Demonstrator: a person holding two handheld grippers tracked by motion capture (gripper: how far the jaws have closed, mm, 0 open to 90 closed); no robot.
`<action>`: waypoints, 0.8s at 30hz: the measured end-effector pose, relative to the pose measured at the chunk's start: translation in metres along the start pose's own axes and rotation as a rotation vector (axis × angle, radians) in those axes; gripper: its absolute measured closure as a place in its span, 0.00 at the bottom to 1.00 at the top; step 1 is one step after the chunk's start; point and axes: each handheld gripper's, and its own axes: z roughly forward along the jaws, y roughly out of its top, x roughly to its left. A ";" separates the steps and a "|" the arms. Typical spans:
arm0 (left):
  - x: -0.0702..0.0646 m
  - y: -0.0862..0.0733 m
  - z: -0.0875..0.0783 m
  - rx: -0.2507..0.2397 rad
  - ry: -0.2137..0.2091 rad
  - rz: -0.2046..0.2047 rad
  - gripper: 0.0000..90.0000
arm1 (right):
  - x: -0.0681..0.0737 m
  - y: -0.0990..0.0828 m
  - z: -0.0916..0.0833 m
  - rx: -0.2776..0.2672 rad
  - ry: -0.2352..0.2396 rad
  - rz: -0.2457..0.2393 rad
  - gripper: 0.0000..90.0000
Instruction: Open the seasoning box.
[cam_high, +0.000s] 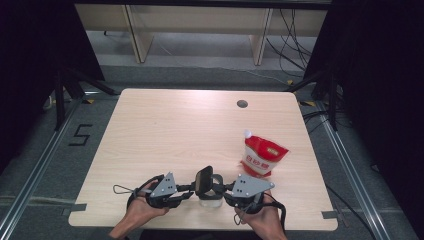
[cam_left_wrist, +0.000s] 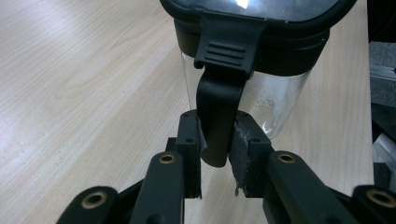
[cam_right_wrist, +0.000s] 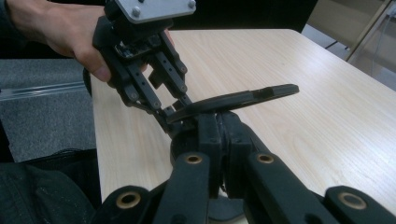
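Observation:
A clear glass jar with a black lid stands near the table's front edge, between both grippers. In the left gripper view, the jar's black latch tab hangs down from the lid, and my left gripper is shut on it, with both pads against its sides. My right gripper comes in from the opposite side and is shut on the black collar of the jar. There the lid shows edge-on and tilted, with the left gripper at its far end.
A red and white spouted pouch lies on the wooden table just behind my right gripper. A round cable hole sits near the far edge. A hand holds the left gripper at the front.

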 end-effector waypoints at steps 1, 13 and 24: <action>0.000 0.000 0.000 0.003 0.000 -0.005 0.82 | 0.001 0.001 0.000 0.006 0.004 0.006 0.99; -0.004 0.002 -0.001 0.028 0.016 -0.025 0.82 | 0.008 0.020 0.016 -0.007 0.028 -0.032 0.99; -0.006 0.003 -0.001 0.019 0.025 -0.039 0.82 | 0.011 0.032 0.029 -0.004 0.049 -0.061 0.98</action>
